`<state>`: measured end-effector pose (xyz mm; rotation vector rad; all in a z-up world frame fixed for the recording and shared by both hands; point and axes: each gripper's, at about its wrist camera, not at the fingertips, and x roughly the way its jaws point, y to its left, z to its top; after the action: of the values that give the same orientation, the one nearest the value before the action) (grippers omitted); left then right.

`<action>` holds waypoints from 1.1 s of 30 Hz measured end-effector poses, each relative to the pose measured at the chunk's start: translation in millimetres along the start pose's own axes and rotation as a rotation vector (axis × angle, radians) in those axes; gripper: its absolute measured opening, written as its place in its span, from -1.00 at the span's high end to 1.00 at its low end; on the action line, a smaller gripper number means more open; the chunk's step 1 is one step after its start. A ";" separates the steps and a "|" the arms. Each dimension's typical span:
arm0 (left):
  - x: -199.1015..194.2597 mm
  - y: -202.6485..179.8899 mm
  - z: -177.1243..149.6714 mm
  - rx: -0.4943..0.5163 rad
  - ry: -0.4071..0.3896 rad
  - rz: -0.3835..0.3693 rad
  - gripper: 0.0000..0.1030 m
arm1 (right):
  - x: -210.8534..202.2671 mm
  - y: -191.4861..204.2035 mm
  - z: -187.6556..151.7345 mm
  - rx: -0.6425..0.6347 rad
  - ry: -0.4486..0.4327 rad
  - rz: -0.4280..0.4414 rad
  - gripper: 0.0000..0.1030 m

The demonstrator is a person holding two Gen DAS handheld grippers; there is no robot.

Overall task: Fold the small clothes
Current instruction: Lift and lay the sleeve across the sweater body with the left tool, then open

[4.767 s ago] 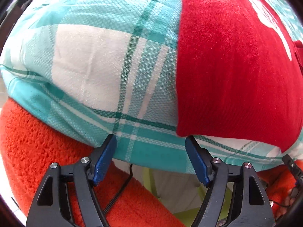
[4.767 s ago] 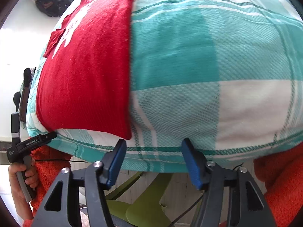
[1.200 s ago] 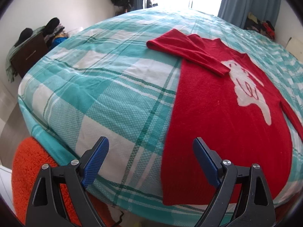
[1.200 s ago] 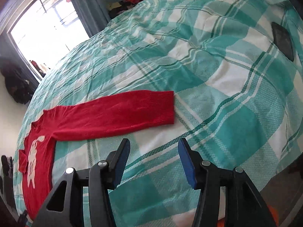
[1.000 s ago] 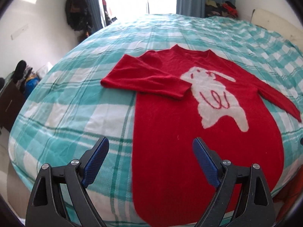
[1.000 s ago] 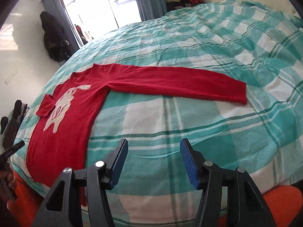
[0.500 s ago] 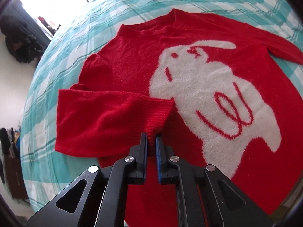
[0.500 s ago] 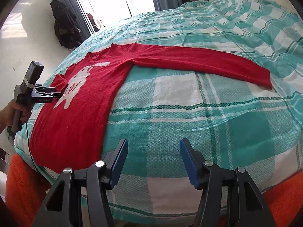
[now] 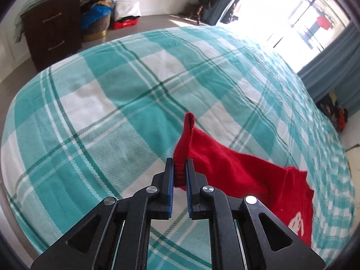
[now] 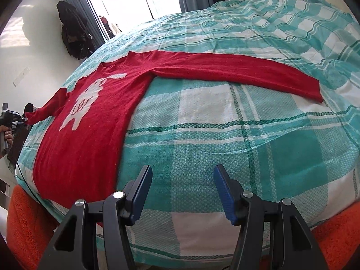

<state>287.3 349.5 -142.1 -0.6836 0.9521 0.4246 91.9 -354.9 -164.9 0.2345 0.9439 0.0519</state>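
**One red sweater, one cuff lifted**

A teal-and-white plaid bedspread (image 10: pixel 225 135) carries a single red knit sweater with a white animal motif (image 10: pixel 94 121). The left gripper (image 9: pixel 179 168) pinches its left sleeve cuff (image 9: pixel 183 148), raised off the bedspread. The right gripper (image 10: pixel 181 193) hangs spread wide near the sweater's hem. Its other sleeve lies flat. A dark wooden dresser (image 9: pixel 54 31) stands beyond the bedspread.

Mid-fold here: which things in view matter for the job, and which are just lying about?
Job: red sweater; its sleeve cuff, clamped in the left gripper; right gripper, open.

Lying about: dresser, clothes pile, hanging coat.
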 end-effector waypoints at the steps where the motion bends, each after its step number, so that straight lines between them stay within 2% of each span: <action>1: 8.4 8.0 -2.8 -0.023 0.017 0.012 0.76 | 1.5 1.5 -0.3 -0.007 0.005 -0.004 -0.11; 2: 14.5 15.7 -4.7 -0.045 0.033 0.011 0.65 | 2.5 2.8 -0.5 -0.013 0.009 -0.008 -0.11; 4: 16.5 36.1 -5.4 -0.114 0.033 -0.032 -0.08 | 3.8 4.8 -0.8 -0.024 0.015 -0.016 -0.11; 5: 15.2 46.2 -5.7 -0.162 0.010 -0.059 -0.31 | 4.2 5.4 -1.2 -0.028 0.017 -0.019 -0.11; 7: 13.8 64.3 -3.7 -0.250 -0.023 -0.104 -0.37 | 5.3 6.8 -1.3 -0.037 0.023 -0.028 -0.11; 9: 21.7 73.7 0.8 -0.286 -0.003 -0.123 -0.37 | 7.3 8.4 -1.4 -0.046 0.030 -0.038 -0.11; 11: 29.4 71.4 4.0 -0.247 0.019 -0.126 -0.24 | 9.3 10.4 -1.3 -0.053 0.037 -0.048 -0.12; 14: 42.1 49.1 5.1 -0.091 0.097 -0.186 -0.03 | 13.0 12.3 -1.4 -0.061 0.047 -0.062 -0.14; 15: 47.7 40.0 3.8 -0.033 0.126 -0.175 -0.04 | 13.7 12.8 -1.5 -0.063 0.049 -0.065 -0.15; 17: 57.5 28.8 1.9 0.053 0.139 -0.090 -0.07 | 14.9 14.2 -1.3 -0.066 0.050 -0.073 -0.17; 19: 63.5 28.0 4.3 0.047 0.128 -0.062 -0.08 | 16.5 16.2 -1.8 -0.072 0.052 -0.078 -0.20; 20: 64.4 29.9 7.2 0.021 0.120 -0.063 -0.01 | 17.2 17.0 -1.7 -0.076 0.054 -0.081 -0.22; 21: 65.6 31.4 10.6 -0.007 0.117 -0.060 0.08 | 17.7 18.1 -1.9 -0.080 0.055 -0.085 -0.23; 22: 66.0 31.9 14.2 -0.018 0.112 -0.040 0.78 | 18.1 18.9 -1.9 -0.083 0.056 -0.088 -0.24; 23: 67.6 30.9 18.4 -0.012 0.122 -0.027 0.90 | 18.4 19.5 -1.8 -0.086 0.057 -0.090 -0.25; 24: 66.1 27.7 22.6 0.007 0.113 -0.004 0.91 | 18.5 19.9 -1.8 -0.087 0.057 -0.092 -0.25; 27: 48.2 17.7 45.3 0.076 0.011 0.105 0.92 | 18.1 20.6 -1.6 -0.086 0.058 -0.095 -0.25; 30: 34.6 17.2 77.7 0.070 -0.041 0.122 0.92 | 17.8 21.9 -1.9 -0.093 0.057 -0.102 -0.25; 33: 35.4 4.1 94.0 0.123 -0.053 0.155 0.92 | 20.0 22.7 -1.2 -0.095 0.062 -0.109 -0.27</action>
<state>359.4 419.3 -136.3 -0.4866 0.9759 0.5146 104.0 -329.7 -176.5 0.0941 1.0120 0.0032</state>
